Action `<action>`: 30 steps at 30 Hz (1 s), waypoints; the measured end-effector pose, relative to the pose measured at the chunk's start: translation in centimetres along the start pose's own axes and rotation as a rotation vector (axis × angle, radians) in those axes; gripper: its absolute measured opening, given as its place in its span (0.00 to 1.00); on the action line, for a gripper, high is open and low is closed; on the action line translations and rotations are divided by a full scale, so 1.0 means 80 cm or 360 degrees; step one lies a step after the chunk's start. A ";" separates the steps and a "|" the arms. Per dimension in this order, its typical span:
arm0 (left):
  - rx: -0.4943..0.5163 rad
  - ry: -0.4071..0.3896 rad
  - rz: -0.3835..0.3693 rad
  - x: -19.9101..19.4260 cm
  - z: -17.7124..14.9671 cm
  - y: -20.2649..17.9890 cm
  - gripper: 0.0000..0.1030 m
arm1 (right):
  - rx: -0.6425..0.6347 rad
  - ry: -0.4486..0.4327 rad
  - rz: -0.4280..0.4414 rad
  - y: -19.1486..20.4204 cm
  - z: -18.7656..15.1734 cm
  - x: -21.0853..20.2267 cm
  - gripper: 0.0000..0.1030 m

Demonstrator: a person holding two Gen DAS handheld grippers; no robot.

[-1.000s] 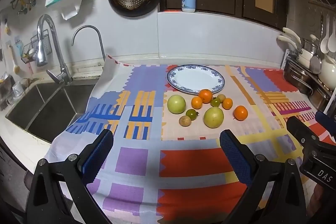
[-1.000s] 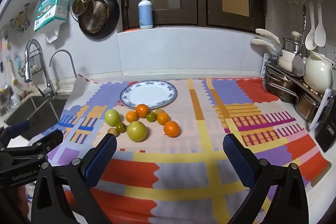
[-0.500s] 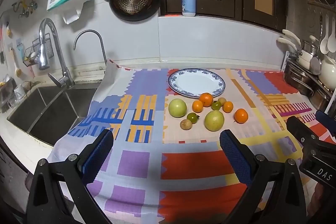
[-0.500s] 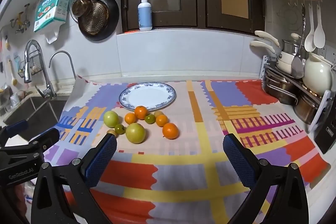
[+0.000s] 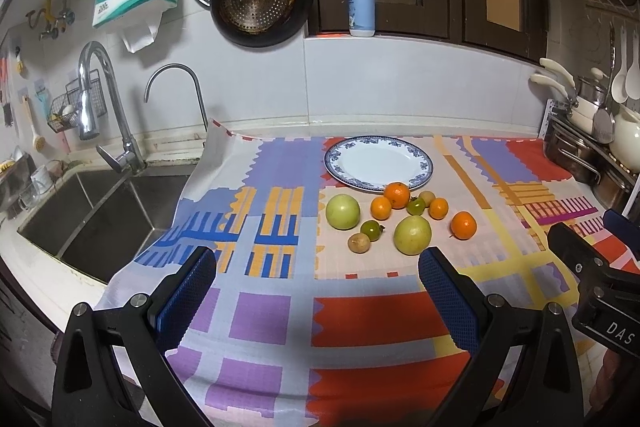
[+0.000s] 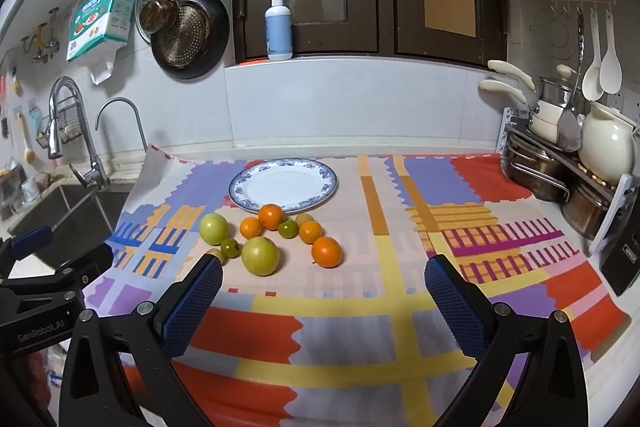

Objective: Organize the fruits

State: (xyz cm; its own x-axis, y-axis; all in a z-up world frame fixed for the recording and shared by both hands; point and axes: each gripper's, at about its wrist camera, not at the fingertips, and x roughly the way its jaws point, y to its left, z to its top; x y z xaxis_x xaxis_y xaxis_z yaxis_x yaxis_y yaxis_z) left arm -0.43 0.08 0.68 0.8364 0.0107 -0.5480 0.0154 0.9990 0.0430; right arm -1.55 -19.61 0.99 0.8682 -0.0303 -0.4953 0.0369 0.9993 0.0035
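Now you are holding both grippers wide open, gripping nothing.
Fruits [image 6: 260,255] are sitting beside the plate [image 6: 283,204], one possibly touching its rim.

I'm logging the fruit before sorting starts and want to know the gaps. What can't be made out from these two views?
- Small brownish fruit: in the right wrist view, mostly hidden behind the right gripper's left finger; whole in the left wrist view.
- Pale fruit near the plate: partly covered by oranges, kind unclear.
- Right gripper in the left wrist view: cut off by the frame edge.
- Pump bottle label: too small to read.
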 end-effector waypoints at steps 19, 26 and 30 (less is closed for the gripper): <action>0.0005 -0.0004 -0.0009 -0.001 0.002 -0.003 1.00 | 0.0006 0.0002 0.0002 -0.001 0.001 0.000 0.99; 0.0004 -0.0004 -0.0011 0.000 0.003 -0.005 1.00 | 0.0010 0.0003 0.0005 -0.002 0.001 0.001 0.99; 0.0006 -0.0005 -0.0012 0.000 0.003 -0.006 1.00 | 0.0010 0.0004 0.0003 -0.002 0.001 0.001 0.99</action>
State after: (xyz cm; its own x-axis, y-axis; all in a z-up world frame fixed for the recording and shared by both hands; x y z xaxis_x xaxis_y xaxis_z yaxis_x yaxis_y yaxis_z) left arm -0.26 -0.38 0.88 0.8379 0.0031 -0.5458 0.0238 0.9988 0.0422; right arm -1.41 -19.76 1.04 0.8669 -0.0286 -0.4977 0.0384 0.9992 0.0096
